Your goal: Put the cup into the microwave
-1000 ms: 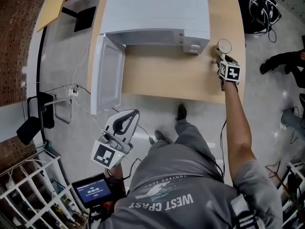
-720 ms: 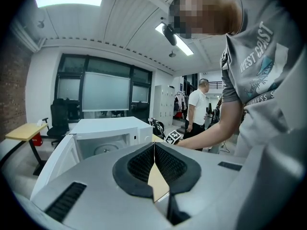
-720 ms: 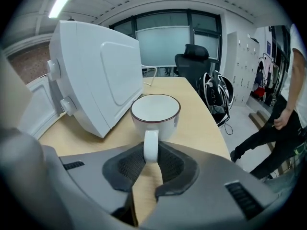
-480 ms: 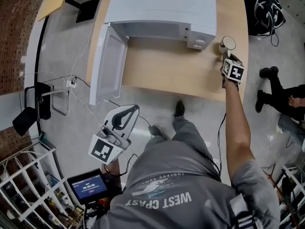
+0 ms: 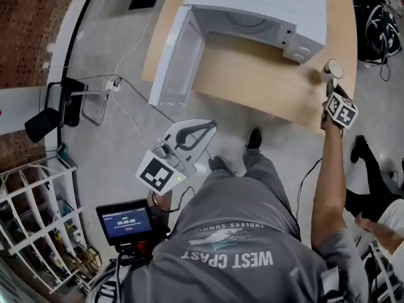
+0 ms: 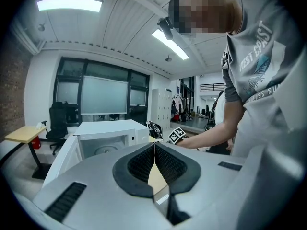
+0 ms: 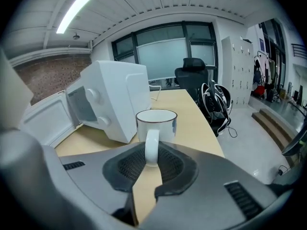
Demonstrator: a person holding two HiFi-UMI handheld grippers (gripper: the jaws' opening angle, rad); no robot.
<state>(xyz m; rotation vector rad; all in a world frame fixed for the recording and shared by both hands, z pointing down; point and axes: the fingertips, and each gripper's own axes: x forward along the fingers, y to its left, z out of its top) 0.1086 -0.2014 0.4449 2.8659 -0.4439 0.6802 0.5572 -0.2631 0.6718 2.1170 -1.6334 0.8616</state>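
The white cup [image 7: 156, 122] with a dark rim hangs by its handle [image 7: 151, 150] in my right gripper [image 7: 149, 159], whose jaws have just been closing on that handle. In the head view the cup [image 5: 333, 69] is a little above the table's right end, right of the microwave [image 5: 265, 5], with my right gripper [image 5: 331, 86] behind it. The white microwave's door [image 5: 177, 55] stands wide open to the left, and its cavity [image 6: 103, 145] shows a glass turntable. My left gripper [image 5: 203, 129] hovers over the floor short of the table, shut and empty; its pads [image 6: 144, 163] meet.
The wooden table [image 5: 252, 84] carries only the microwave. A black backpack [image 7: 216, 104] lies on the floor past the table's right end. A black chair [image 5: 60, 109], white cables [image 5: 126, 74], wire shelving [image 5: 38, 219] and a small monitor [image 5: 126, 223] are at the left. Another person's legs [image 5: 372, 175] are at the right.
My right gripper has closed on the cup's handle and lifted the cup off the table. The left gripper has drifted slightly toward the table. The head view has swung.
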